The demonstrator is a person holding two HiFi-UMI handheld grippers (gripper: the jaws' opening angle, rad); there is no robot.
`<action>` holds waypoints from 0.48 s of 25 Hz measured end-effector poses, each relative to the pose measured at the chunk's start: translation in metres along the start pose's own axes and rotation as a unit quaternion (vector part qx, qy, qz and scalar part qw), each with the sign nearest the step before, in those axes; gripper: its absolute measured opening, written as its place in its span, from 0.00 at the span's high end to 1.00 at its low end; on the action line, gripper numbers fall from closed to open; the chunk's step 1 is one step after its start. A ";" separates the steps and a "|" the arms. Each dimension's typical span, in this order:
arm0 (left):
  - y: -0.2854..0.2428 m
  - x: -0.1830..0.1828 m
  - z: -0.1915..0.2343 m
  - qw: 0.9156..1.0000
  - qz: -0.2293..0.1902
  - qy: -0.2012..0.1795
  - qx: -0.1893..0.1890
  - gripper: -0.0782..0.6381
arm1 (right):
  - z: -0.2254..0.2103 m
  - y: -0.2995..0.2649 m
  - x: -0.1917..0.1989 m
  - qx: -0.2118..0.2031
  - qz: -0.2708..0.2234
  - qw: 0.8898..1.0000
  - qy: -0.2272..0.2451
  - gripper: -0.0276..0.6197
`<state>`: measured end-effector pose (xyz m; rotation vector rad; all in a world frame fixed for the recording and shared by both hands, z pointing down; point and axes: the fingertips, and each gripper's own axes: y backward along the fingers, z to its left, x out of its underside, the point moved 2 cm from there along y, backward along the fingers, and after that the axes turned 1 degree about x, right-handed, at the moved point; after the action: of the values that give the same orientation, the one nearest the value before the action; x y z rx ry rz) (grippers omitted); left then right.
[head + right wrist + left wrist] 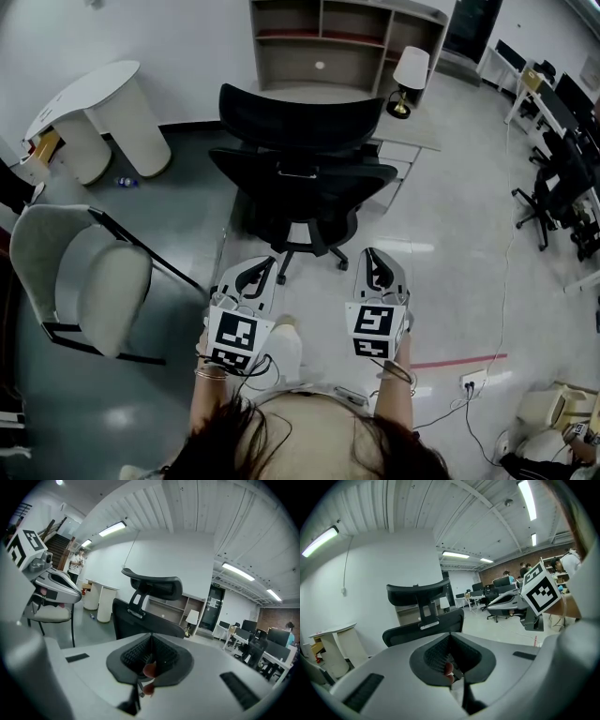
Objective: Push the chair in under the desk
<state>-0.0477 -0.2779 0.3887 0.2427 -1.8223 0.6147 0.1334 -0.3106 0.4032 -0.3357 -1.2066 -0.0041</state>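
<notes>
One black chair (295, 178) stands straight ahead of you, its back turned your way. It has a curved mesh backrest, a separate arched headrest on a forked stalk, and a star base of dark spokes on the glossy pale floor (450, 272). It faces the desk (412, 131), whose flat, light grey top shows just past the chair's right side; the seat is still out in front of the desk's edge.

Your left gripper (255, 274) and right gripper (373, 270) sit side by side in front of you, low and near the chair's base, each a smooth white shell with a checkered marker cube. Both have their jaws pressed together, ribbed black pads meeting with nothing between them, and neither touches the chair.

On the desk's far right corner is a lamp (409, 80) with a white cone shade and a brass foot. Behind the desk rises a pale wooden shelf unit (347, 42) with open cubbies. To your left are a folding chair (89, 281) with cream cushions on a thin black frame and, further back, a white table (98, 112) with rounded ends.
</notes>
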 end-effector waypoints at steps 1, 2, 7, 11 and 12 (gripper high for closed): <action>0.002 -0.001 -0.002 1.000 -0.003 -0.001 0.002 0.87 | 0.000 0.002 0.000 0.000 -0.001 1.000 -0.002 0.92; 0.004 -0.003 -0.004 1.000 -0.004 -0.003 0.004 0.87 | 0.001 0.005 -0.001 -0.002 -0.003 1.000 -0.004 0.92; 0.012 -0.005 -0.014 1.000 -0.009 -0.020 0.009 0.87 | 0.009 0.016 -0.001 -0.006 -0.007 1.000 0.002 0.92; 0.017 -0.009 -0.020 0.999 -0.020 -0.029 0.011 0.87 | 0.012 0.026 0.000 -0.005 -0.010 1.000 0.005 0.92; 0.019 -0.010 -0.022 0.999 -0.021 -0.032 0.010 0.87 | 0.012 0.029 0.000 -0.004 -0.011 1.000 0.004 0.92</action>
<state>-0.0347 -0.2523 0.3787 0.3177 -1.8679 0.6018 0.1272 -0.2803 0.3995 -0.3293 -1.2024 -0.0306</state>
